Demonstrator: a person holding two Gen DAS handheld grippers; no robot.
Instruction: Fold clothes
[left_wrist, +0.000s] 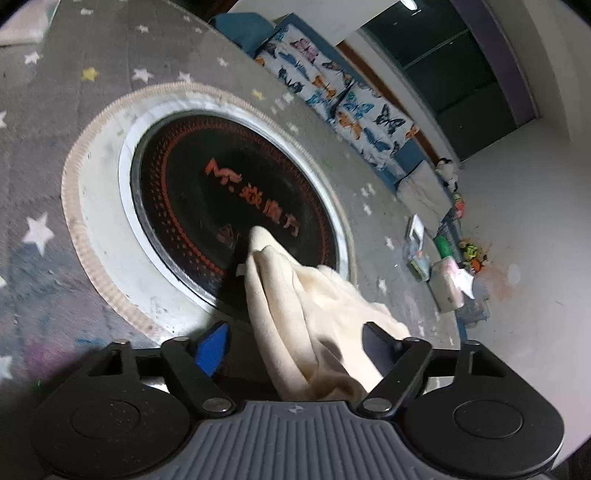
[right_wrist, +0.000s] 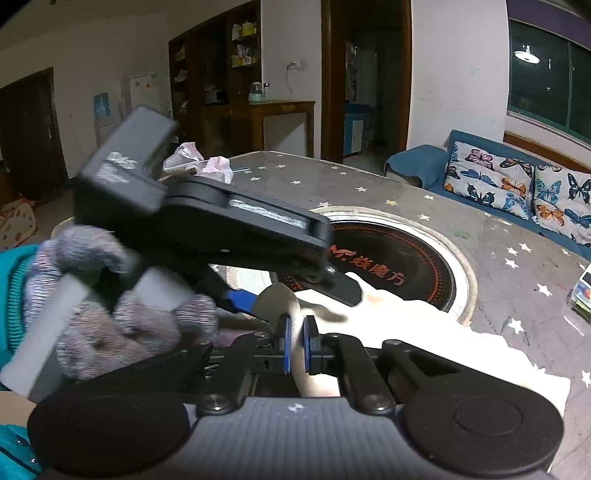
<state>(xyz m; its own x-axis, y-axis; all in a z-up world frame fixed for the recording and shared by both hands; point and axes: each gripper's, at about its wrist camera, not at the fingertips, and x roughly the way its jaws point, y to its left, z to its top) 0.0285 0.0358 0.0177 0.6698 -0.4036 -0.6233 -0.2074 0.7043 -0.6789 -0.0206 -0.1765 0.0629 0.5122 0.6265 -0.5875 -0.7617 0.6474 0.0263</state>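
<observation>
A cream-white garment (left_wrist: 314, 314) lies bunched over the edge of the round black cooktop (left_wrist: 229, 206) set in the star-patterned table. My left gripper (left_wrist: 295, 343) is open, its fingers wide apart with the cloth running between them. In the right wrist view the garment (right_wrist: 424, 332) spreads over the table to the right. My right gripper (right_wrist: 296, 345) is shut on a fold of the garment. The left gripper (right_wrist: 236, 236), held by a gloved hand (right_wrist: 110, 306), hovers just above and left of it, over the cloth.
The grey star-patterned tablecloth (left_wrist: 74, 147) covers the table. A blue sofa with butterfly cushions (right_wrist: 517, 184) stands beyond it. Tissues and small items (right_wrist: 199, 162) lie at the far table edge. Toys and boxes (left_wrist: 450, 266) litter the floor.
</observation>
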